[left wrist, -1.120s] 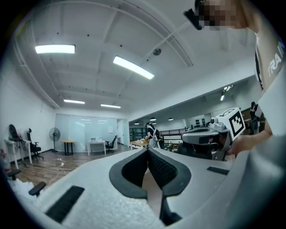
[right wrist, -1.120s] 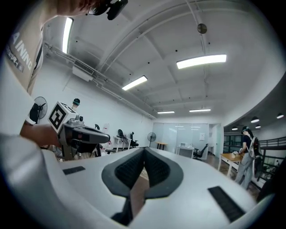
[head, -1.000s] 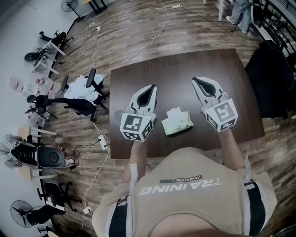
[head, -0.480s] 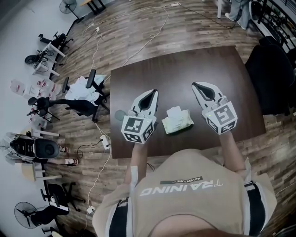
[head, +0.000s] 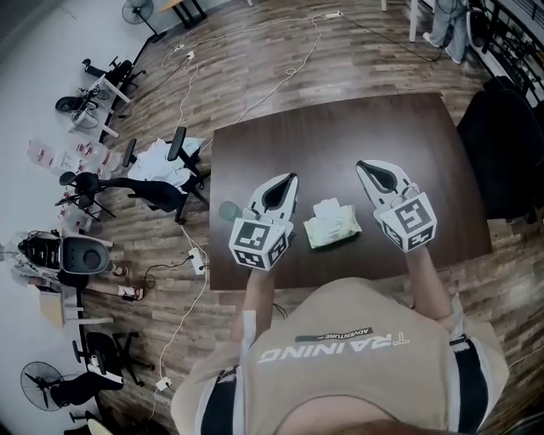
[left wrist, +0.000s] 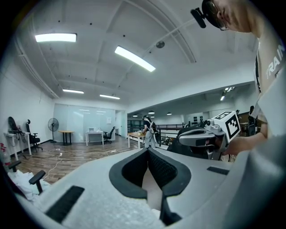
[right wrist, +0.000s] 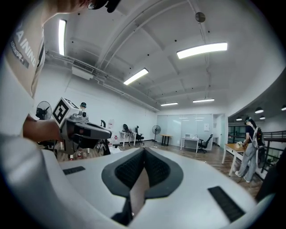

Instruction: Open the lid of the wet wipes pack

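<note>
- The person's tan shirt [head: 340, 357] fills the bottom of the head view, and a forearm reaches forward from each side of it.
- The left tongs [head: 291, 178] are held over the near left part of the counter [head: 340, 127]. In the left gripper view the two dark pads meet at the tips, shut narrow, with nothing between them.
- The right tongs [head: 360, 165] are held over the near right part of the counter. In the right gripper view they are also pressed together at the tips and are empty.
- Both tongs point away from the person, roughly level, out into the room.
- The wet wipes pack [head: 331, 224] lies flat on the counter between the two tongs, close to the near edge and touching neither. It is pale green with a whitish patch on top toward its far end. Whether the lid is raised cannot be made out.
- The counter is dark brown, and its far half is bare.
- Beyond it is a wooden floor [head: 255, 59] with pale cables [head: 280, 72] trailing across it.
- An office chair [head: 174, 149] stands just left of the counter.
- A standing fan [head: 134, 11] is at the far left corner.
</note>
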Demonstrator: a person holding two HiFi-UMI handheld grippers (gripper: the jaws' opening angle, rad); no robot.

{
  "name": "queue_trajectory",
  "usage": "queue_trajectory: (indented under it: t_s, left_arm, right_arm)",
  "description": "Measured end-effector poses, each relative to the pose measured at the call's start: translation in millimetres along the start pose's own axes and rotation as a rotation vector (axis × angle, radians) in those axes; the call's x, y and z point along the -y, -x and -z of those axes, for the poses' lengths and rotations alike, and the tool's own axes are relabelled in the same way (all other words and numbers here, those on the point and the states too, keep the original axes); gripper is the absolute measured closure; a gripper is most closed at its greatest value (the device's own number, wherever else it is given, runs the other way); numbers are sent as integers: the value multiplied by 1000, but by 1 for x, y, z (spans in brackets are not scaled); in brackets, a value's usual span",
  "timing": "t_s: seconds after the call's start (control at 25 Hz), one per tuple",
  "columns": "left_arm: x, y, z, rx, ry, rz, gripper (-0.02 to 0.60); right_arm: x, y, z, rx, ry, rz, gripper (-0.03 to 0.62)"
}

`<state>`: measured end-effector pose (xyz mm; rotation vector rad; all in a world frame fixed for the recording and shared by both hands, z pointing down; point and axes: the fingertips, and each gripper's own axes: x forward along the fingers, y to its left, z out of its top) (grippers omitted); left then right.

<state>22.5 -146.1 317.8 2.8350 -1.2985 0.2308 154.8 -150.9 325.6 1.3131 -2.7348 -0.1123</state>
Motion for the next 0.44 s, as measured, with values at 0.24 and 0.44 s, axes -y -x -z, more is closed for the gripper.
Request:
queue_trajectory:
  t_s: [0.24, 0.44]
  left_arm:
    - [-5, 12, 0, 0, 4, -12, 572]
    - [-9, 18, -7, 12, -10, -20, 572]
  right_arm:
    - [-5, -3, -4, 9, -3, -9, 580]
    - [-9, -6, -14, 27, 19, -19, 580]
